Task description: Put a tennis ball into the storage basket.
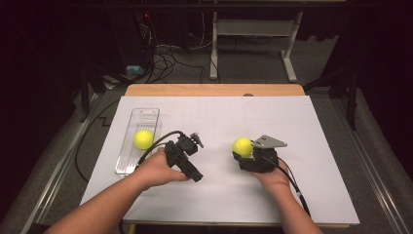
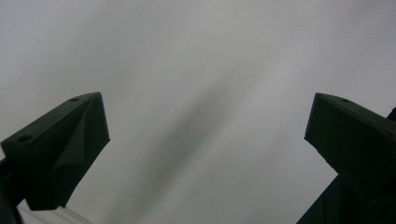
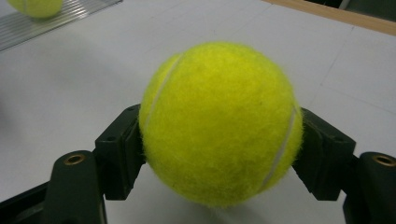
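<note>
Clamped between my right tongs [image 3: 219, 140], the tennis ball [image 3: 219, 123] sat mid-counter [image 1: 219, 117] ready for the clear tray [image 1: 146, 117] holding 1 ball [image 1: 143, 139], so my left tongs [image 2: 205, 135] gaped empty.

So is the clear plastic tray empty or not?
Not empty: one yellow tennis ball sits in the clear plastic tray; the other is clamped in the right gripper.

Both grippers are black: the left gripper [image 1: 194, 141] trails a looping black cable, the right gripper [image 1: 242, 155] carries a grey three-cornered plate (forearms are bare).
</note>
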Available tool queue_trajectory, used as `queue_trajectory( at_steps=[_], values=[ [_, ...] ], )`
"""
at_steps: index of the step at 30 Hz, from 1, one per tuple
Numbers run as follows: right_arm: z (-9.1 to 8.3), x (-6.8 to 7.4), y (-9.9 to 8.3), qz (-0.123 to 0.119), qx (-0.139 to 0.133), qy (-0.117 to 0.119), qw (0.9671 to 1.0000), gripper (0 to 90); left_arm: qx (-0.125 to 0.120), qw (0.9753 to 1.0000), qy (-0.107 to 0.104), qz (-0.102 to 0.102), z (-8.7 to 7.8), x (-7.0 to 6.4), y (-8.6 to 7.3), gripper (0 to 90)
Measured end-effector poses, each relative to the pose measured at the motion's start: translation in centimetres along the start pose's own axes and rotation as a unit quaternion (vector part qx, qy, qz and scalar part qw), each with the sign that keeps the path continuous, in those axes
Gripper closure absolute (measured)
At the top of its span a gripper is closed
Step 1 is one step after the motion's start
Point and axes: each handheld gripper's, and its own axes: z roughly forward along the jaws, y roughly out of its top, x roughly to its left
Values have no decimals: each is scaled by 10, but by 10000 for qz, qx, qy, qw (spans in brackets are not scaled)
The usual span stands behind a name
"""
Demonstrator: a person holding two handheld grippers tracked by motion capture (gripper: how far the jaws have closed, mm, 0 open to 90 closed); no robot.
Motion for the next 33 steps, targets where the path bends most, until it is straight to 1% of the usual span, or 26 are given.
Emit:
queue_trajectory(
  at_steps=[2, 5, 7, 11, 12, 15, 19, 23, 25, 29, 33],
  values=[
    [-7, 0, -5, 44, -16, 13, 10000, 275, 24, 10000, 20, 24, 1, -1, 0, 5],
    [-15, 0, -12, 21, -5, -27, 10000, 275, 38, 10000, 21, 27, 0, -2, 1, 5],
    [-20, 0, -17, 10, -9, -39, 10000, 275, 12, 10000, 33, 6, 0, -2, 1, 5],
    [-31, 0, -26, -6, -23, -70, 10000, 275, 32, 10000, 27, -14, -1, -1, 0, 5],
    [-34, 0, -28, 9, -18, -78, 10000, 275, 35, 10000, -2, -24, -1, 0, 0, 5],
    [-42, 0, -34, -2, -38, -74, 10000, 275, 41, 10000, 12, -48, -1, 0, 0, 5],
    [-53, 0, -43, 73, -125, -73, 9999, 275, 55, 9999, 11, -88, 0, -1, 0, 5],
    [-62, 0, -49, 79, -208, -105, 9997, 275, 78, 9999, 11, -106, 0, -1, 1, 5],
    [-64, 1, -51, 99, -214, -85, 9997, 275, 96, 9999, 5, -116, -1, -1, 1, 5],
    [-63, 6, -51, -17, -208, -62, 9998, 275, 115, 9999, 29, -125, -4, -2, 3, 5],
    [-59, 12, -50, -79, -214, 29, 9997, 275, 74, 9999, 50, -123, -9, -4, 4, 5]
  ],
)
